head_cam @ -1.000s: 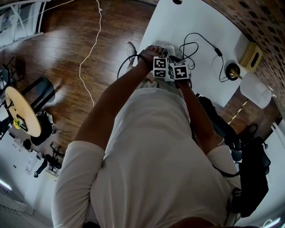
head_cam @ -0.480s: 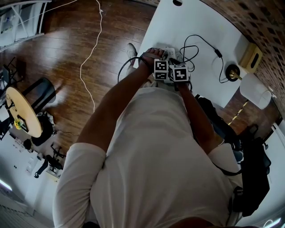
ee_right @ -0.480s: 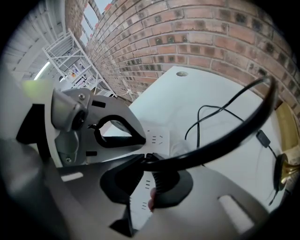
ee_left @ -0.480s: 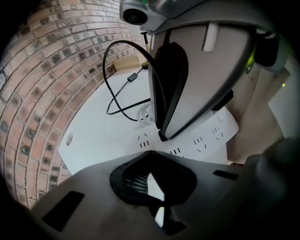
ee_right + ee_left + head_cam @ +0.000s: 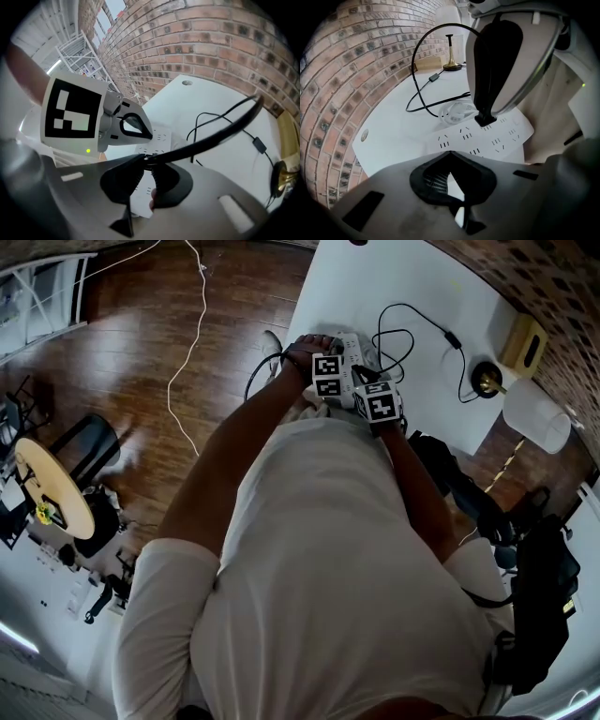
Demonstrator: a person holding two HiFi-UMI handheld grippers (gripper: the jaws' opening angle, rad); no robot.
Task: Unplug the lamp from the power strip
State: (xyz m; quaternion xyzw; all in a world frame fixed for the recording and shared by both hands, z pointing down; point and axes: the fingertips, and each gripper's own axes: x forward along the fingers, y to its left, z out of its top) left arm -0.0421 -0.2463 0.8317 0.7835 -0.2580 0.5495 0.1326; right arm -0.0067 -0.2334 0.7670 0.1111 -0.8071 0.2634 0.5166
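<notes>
The white power strip (image 5: pixel 487 138) lies on the white table (image 5: pixel 412 277), near its front edge. My left gripper (image 5: pixel 450 153) is shut with nothing in it, and its tips rest on the strip (image 5: pixel 159 138). My right gripper (image 5: pixel 147 161) is shut on the lamp's black plug (image 5: pixel 486 118). The plug's lower end is at the strip's sockets, and its prongs are hidden. The black cable (image 5: pixel 220 126) runs from the plug past an inline switch (image 5: pixel 451 338) to the brass lamp base (image 5: pixel 487 379) under a white shade (image 5: pixel 536 416). Both marker cubes (image 5: pixel 327 377) sit side by side.
A coil of white cord (image 5: pixel 457 112) lies just behind the strip. A wooden box (image 5: pixel 525 348) stands by the brick wall (image 5: pixel 337 70) near the lamp. The person's torso is against the table's front edge. A white cable (image 5: pixel 192 343) trails across the wooden floor at the left.
The right gripper's cube has drawn a little back toward the person and away from the left cube. The left gripper stays on the strip.
</notes>
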